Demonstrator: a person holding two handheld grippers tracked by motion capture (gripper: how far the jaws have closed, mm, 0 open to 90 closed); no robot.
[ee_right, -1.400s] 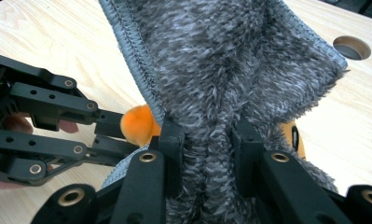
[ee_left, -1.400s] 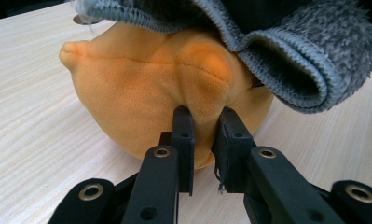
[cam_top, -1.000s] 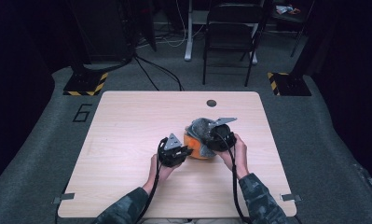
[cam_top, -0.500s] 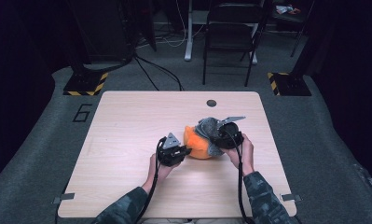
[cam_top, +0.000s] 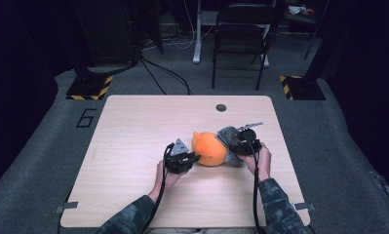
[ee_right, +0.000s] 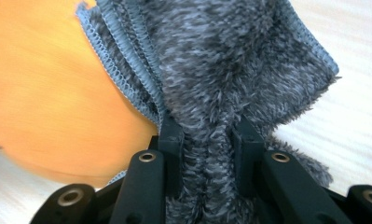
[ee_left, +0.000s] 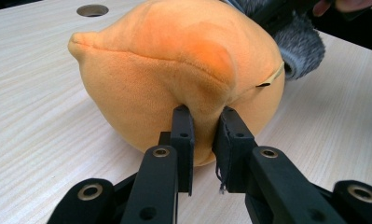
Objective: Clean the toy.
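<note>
I have an orange plush toy (cam_top: 209, 149) lying on the wooden counter (cam_top: 133, 146), a little right of centre and toward the near edge, with a grey fleece cover (cam_top: 227, 135) bunched over its right end. My left hand-held gripper (cam_top: 191, 159) is clamped on a fold of the orange fabric at the toy's left side; in the left gripper view the pads (ee_left: 182, 135) pinch a ridge of plush between them, with the toy (ee_left: 174, 74) bulging above. My right hand-held gripper (cam_top: 232, 145) is clamped on the grey cover; in the right gripper view a thick pleat of the fuzzy knit (ee_right: 221, 93) runs down between its jaws, its stitched edge lying against the orange body (ee_right: 48, 88).

I judge both pieces to be light and very soft. The toy dents wherever it is squeezed, so a grip on it only holds a pinch of skin and stuffing. The fleece looks stretchy and fluffy, not slippery, but a pile that deep could creep out of a shallow bite. The best hold on it, I think, is near the hemmed edge, where the layers double up. Nothing here looks fragile; a seam is the only weak spot under hard pulling.
</note>
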